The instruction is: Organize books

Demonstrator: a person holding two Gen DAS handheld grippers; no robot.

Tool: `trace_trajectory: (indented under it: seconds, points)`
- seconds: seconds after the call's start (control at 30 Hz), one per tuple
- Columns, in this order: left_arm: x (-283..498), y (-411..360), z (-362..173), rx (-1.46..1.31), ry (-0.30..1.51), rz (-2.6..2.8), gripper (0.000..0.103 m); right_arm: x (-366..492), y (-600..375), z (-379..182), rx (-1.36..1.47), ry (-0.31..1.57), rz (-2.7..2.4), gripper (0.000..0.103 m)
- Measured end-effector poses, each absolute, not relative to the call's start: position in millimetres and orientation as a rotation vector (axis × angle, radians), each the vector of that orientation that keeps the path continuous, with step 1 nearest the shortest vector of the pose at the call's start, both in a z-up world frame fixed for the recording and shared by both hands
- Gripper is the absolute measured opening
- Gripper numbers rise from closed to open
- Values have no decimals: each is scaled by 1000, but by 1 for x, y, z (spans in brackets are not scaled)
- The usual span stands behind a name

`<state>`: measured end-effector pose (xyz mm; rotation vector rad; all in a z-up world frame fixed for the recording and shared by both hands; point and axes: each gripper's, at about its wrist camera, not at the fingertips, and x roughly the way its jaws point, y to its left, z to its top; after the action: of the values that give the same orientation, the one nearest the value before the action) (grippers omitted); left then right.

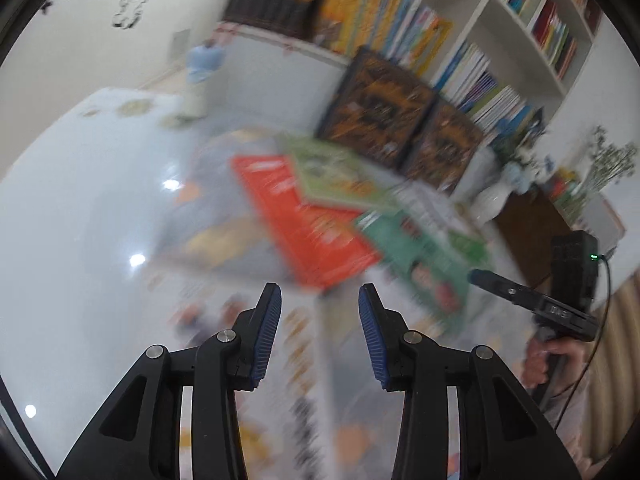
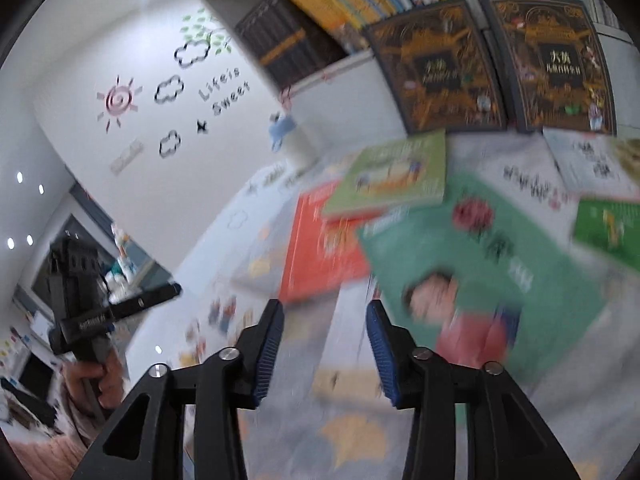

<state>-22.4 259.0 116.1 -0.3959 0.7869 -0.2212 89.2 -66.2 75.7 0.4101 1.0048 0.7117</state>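
Observation:
Both views are motion-blurred. Several books lie flat on a patterned tablecloth (image 1: 224,304). An orange-red book (image 1: 304,220) (image 2: 320,256) has a light green book (image 1: 340,176) (image 2: 396,176) resting partly on it. A teal book with a child on its cover (image 1: 424,256) (image 2: 480,248) lies to their right. My left gripper (image 1: 320,292) hovers open just short of the red book's near corner, with nothing between its fingers. My right gripper (image 2: 325,308) is open and empty too, above the cloth between the red and teal books.
Two dark ornate books (image 2: 436,68) (image 2: 556,64) stand leaning against a filled white bookshelf (image 1: 500,12). A white book (image 2: 588,160) and a bright green book (image 2: 608,228) lie at the right. A white vase (image 1: 492,200) stands behind the books. A hand (image 1: 540,360) holds the other gripper.

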Motion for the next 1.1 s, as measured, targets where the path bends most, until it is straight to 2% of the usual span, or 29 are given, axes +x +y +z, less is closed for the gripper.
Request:
trace_trajectory:
  seconds: [0.03,0.1,0.17,0.3,0.47,0.63,0.8,1.0,1.1]
  points:
    - [-10,255,120,-390,776,-215,38,101,-69,77,429,1005,709,51]
    - [26,245,125,-390,755,-199,39,130,-71,77,443,1014,696,51]
    - [57,242,121,-420,761,-180,45,159,-67,70,420,1037,680,51]
    - [132,236,87,-440,852,-117,47,212,-61,38,428,1077,624,51]
    - [176,234,50,-433,931,-62,47,256,-56,1,401,1081,568,51]
    - [193,235,29,-427,970,-66,47,283,-42,-28,368,1127,557,51]
    - [199,228,28,-377,943,-102,47,291,-25,-32,286,1130,570,53]
    - [202,210,30,-254,967,-114,48,287,-31,-25,314,1143,582,53]
    - [195,210,32,-282,987,-137,47,282,-36,-22,340,1157,580,53]
